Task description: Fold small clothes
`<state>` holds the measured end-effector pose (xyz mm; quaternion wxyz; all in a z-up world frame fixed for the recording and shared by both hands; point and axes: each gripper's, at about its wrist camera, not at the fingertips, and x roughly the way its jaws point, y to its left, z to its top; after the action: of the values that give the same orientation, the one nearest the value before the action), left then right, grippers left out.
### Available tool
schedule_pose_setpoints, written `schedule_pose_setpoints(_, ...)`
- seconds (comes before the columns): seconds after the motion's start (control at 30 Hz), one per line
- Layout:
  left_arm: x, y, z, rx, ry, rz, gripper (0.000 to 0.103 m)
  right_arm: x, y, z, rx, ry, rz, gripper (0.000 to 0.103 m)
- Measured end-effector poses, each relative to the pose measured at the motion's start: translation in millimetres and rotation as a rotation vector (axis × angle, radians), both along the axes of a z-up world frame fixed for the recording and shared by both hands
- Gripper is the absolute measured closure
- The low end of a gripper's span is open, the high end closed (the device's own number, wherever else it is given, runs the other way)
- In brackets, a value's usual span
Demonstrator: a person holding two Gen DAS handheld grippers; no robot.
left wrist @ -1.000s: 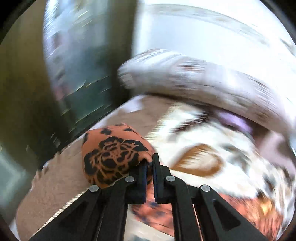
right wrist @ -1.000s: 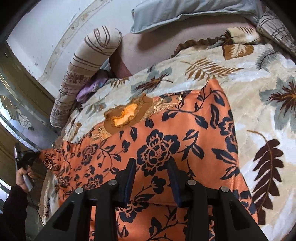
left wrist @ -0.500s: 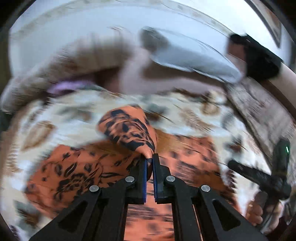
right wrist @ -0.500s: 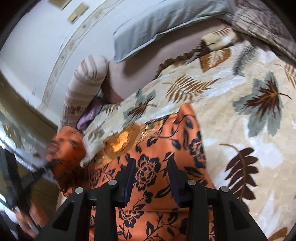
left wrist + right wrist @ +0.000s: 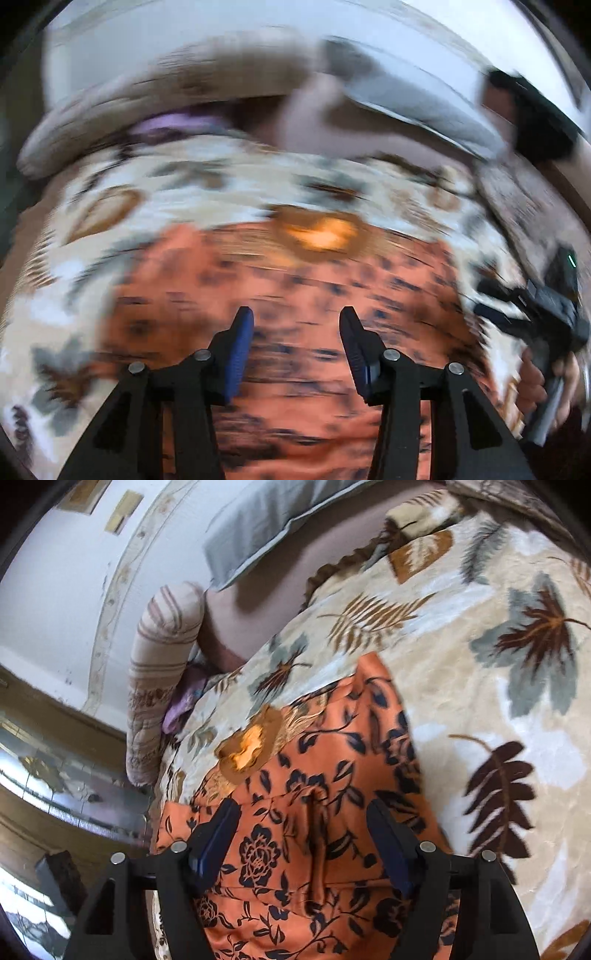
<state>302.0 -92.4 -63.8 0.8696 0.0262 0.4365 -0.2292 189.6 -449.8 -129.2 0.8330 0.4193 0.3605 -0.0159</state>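
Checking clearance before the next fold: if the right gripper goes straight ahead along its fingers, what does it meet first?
The right gripper, jaws open, most likely meets the orange floral garment lying on the leaf-print blanket. Depth is unclear, so how far off the cloth lies can't be told.

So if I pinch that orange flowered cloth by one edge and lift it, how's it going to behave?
The orange flowered cloth will probably hang limp: it lies flat with soft creases. It looks thin, so likely light. It may drag on the plush leaf-print blanket rather than slide.

right hand-held gripper (image 5: 303, 834) jaws apart, empty, over orange floral garment (image 5: 317, 775) w/ fold, on leaf-print blanket (image 5: 498, 686).
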Motion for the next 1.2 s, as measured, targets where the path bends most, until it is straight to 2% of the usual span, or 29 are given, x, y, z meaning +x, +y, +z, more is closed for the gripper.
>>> schedule_pose_setpoints(0.13,23,56,0,0.072,-0.046,0.184,0.054,21,15,-25,0.027,0.067,0.059,0.030)
schedule_pose_setpoints(0.17,26,64,-3,0.084,-0.050,0.211,0.054,28,19,-37,0.034,0.110,0.074,0.031)
schedule_pose_setpoints(0.2,30,74,-6,0.093,-0.047,0.239,0.054,34,23,-45,0.022,0.143,0.079,0.033)
schedule_pose_setpoints(0.23,35,84,-13,0.101,-0.027,0.264,0.054,37,31,-48,-0.034,0.154,0.082,0.037)
schedule_pose_setpoints(0.3,43,92,-27,0.140,0.014,0.295,0.054,42,43,-42,-0.140,0.139,0.104,0.053)
schedule_pose_setpoints(0.33,45,93,-33,0.158,0.030,0.303,0.054,46,54,-40,-0.185,0.136,0.160,0.083)
schedule_pose_setpoints(0.37,48,94,-39,0.169,0.043,0.309,0.054,49,60,-41,-0.194,0.145,0.191,0.097)
schedule_pose_setpoints(0.43,47,95,-48,0.176,0.057,0.318,0.054,48,74,-35,-0.288,0.145,0.208,0.097)
schedule_pose_setpoints(0.5,44,95,-48,0.168,0.066,0.312,0.054,42,76,-14,-0.394,0.070,0.181,0.097)
schedule_pose_setpoints(0.57,41,90,-46,0.172,0.053,0.294,0.054,34,62,9,-0.403,0.001,0.109,0.097)
schedule_pose_setpoints(0.63,38,79,-42,0.192,0.030,0.264,0.054,23,40,25,-0.435,-0.036,-0.003,0.097)
schedule_pose_setpoints(0.7,36,65,-43,0.208,0.025,0.228,0.054,17,12,26,-0.410,-0.030,-0.093,0.097)
schedule_pose_setpoints(0.8,37,43,-51,0.239,0.037,0.191,0.054,32,-23,-12,-0.173,0.085,-0.028,0.093)
schedule_pose_setpoints(0.83,38,36,-54,0.244,0.041,0.187,0.054,37,-24,-25,-0.133,0.143,-0.025,0.093)
schedule_pose_setpoints(0.9,41,26,-58,0.253,0.050,0.185,0.054,44,-23,-33,-0.157,0.221,-0.020,0.092)
schedule_pose_setpoints(1.0,49,13,-66,0.316,0.059,0.191,0.054,41,-32,-23,-0.158,0.198,-0.046,0.091)
schedule_pose_setpoints(1.03,52,10,-69,0.340,0.060,0.186,0.053,34,-40,-15,-0.156,0.164,-0.087,0.087)
schedule_pose_setpoints(1.1,58,5,-82,0.410,0.074,0.174,0.049,20,-51,-5,-0.162,0.119,-0.161,0.069)
schedule_pose_setpoints(1.13,59,3,-88,0.431,0.087,0.167,0.047,12,-55,0,-0.158,0.085,-0.212,0.043)
schedule_pose_setpoints(1.17,59,3,-91,0.435,0.090,0.165,0.047,3,-56,4,-0.144,0.040,-0.256,0.028)
schedule_pose_setpoints(1.2,59,3,-91,0.433,0.082,0.166,0.047,0,-54,9,-0.135,-0.019,-0.268,0.028)
